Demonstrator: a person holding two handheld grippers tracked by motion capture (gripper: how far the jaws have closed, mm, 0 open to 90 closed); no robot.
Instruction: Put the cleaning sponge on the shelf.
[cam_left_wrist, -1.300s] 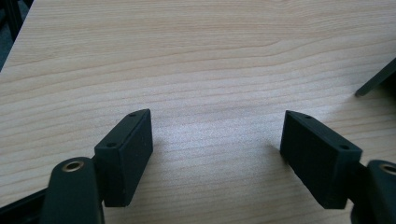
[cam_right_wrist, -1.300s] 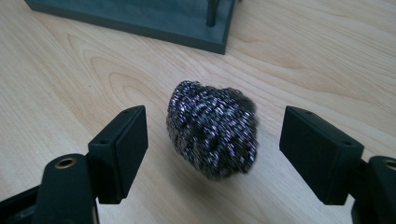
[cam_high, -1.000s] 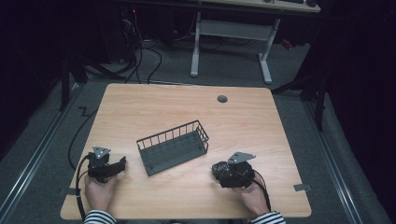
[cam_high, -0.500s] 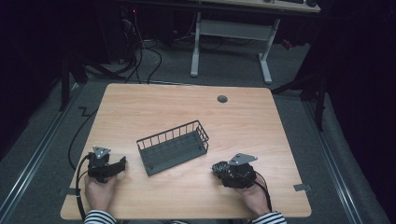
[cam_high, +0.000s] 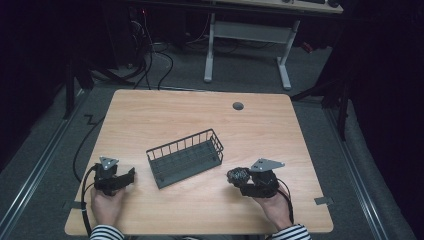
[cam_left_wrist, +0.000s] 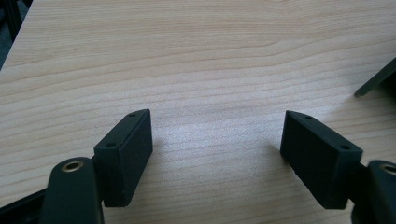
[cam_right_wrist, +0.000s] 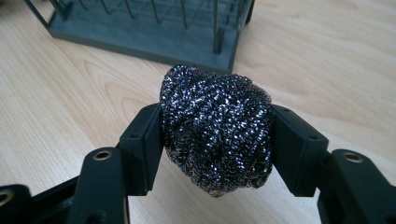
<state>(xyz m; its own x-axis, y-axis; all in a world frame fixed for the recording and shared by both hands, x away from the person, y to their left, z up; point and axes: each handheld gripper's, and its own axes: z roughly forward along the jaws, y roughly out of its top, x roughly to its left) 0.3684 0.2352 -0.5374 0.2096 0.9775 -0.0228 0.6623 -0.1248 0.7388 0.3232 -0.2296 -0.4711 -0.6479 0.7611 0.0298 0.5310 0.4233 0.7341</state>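
Note:
A dark, glittering steel-wool scourer (cam_right_wrist: 215, 135) sits squeezed between the two black pads of my right gripper (cam_right_wrist: 217, 144), which is shut on it just above the wood. From above, that gripper (cam_high: 242, 179) is near the table's front right, with the scourer (cam_high: 238, 175) at its tip pointing toward the basket. A grey wire basket (cam_high: 182, 146) lies at an angle in the middle of the table, with nothing in it. My left gripper (cam_high: 129, 176) rests at the front left. Its jaws (cam_left_wrist: 217, 149) stand open over bare wood.
The wooden table (cam_high: 200, 117) has a round cable hole (cam_high: 238, 106) near its far edge. One end of the basket (cam_right_wrist: 154, 42) lies close ahead of the scourer, and a corner of the basket (cam_left_wrist: 376, 81) shows at the right of the left gripper view. Cables and a white desk frame (cam_high: 247, 35) stand on the floor behind.
My right gripper has risen slightly with the scourer between its pads. The left gripper and the basket have stayed where they were.

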